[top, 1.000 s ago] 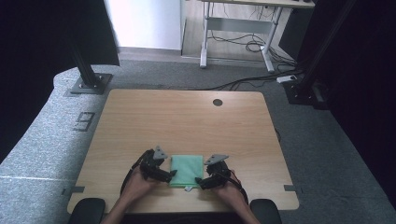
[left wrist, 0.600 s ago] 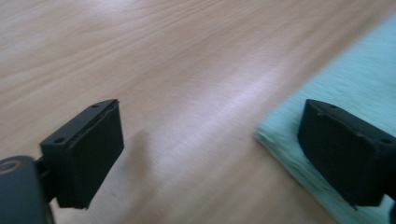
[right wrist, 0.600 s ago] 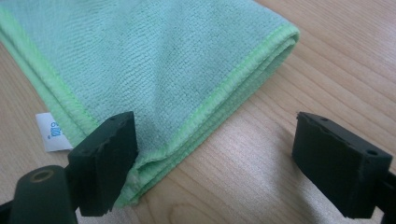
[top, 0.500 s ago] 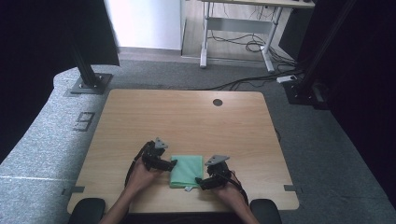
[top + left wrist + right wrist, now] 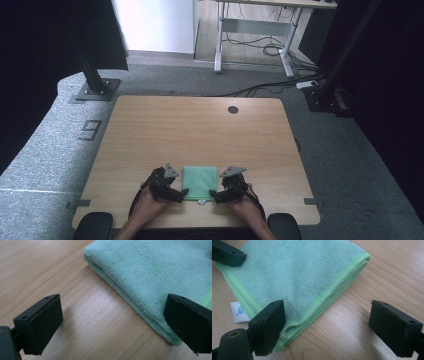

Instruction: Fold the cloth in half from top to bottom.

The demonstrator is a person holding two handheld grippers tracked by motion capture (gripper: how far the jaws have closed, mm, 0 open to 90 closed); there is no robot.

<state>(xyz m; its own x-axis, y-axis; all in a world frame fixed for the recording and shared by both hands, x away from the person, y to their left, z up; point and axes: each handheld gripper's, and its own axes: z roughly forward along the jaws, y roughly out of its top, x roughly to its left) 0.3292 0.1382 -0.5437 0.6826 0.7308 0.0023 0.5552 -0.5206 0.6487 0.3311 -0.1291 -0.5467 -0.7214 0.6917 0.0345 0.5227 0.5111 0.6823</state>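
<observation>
**Folded green cloth between two open grippers**

A folded green cloth [image 5: 200, 182] lies flat on the wooden surface [image 5: 190, 130], close to the near edge and a little left of its middle. In the high view it is nearly square, its slightly longer side running from the person toward the far edge. A small white label [image 5: 238, 312] sticks out at its near edge (the print on it is too small to read).

The left gripper [image 5: 176, 194] sits at the cloth's near left corner, jaws spread wide. In its own view one jaw is over bare wood and the other over the cloth's folded edge, nothing clamped.

The right gripper [image 5: 218, 195] sits at the near right corner, jaws also wide. They straddle the cloth's stitched corner without pinching it; whether the nearer jaw touches the fabric cannot be told.
</observation>
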